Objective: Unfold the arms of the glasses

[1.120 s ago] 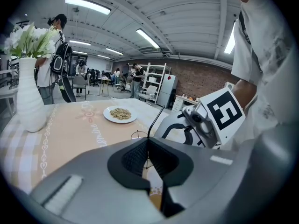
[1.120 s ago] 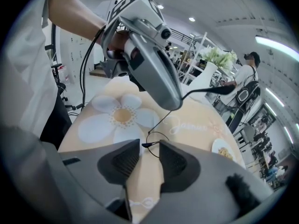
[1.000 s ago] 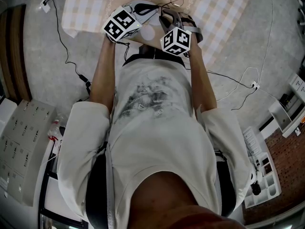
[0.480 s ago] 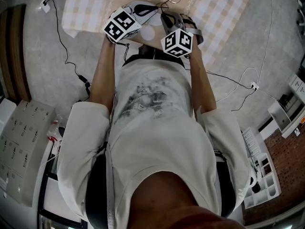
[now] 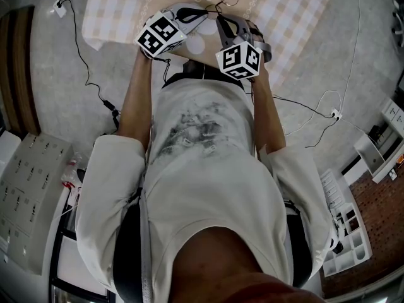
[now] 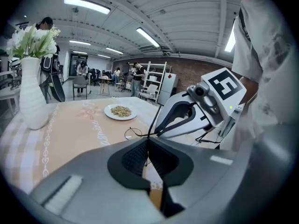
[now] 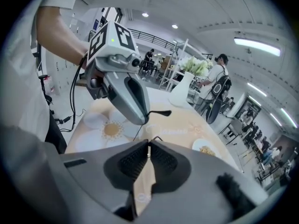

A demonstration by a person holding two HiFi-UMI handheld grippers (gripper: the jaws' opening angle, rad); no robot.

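The right gripper [image 5: 218,19] has been raised slightly; its jaws have just been closing and are pinched on thin wire of the glasses [image 5: 226,0], held just above the table [image 5: 297,17]. The left gripper [image 5: 206,11] is clamped on them too. The arm should be swung out slowly, the other grip kept still.

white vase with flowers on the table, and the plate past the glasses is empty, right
Not quite: the plate isn't empty, it holds a small heap of pale food. The left gripper view shows it, beyond the glasses. The white vase with flowers does stand on the table.
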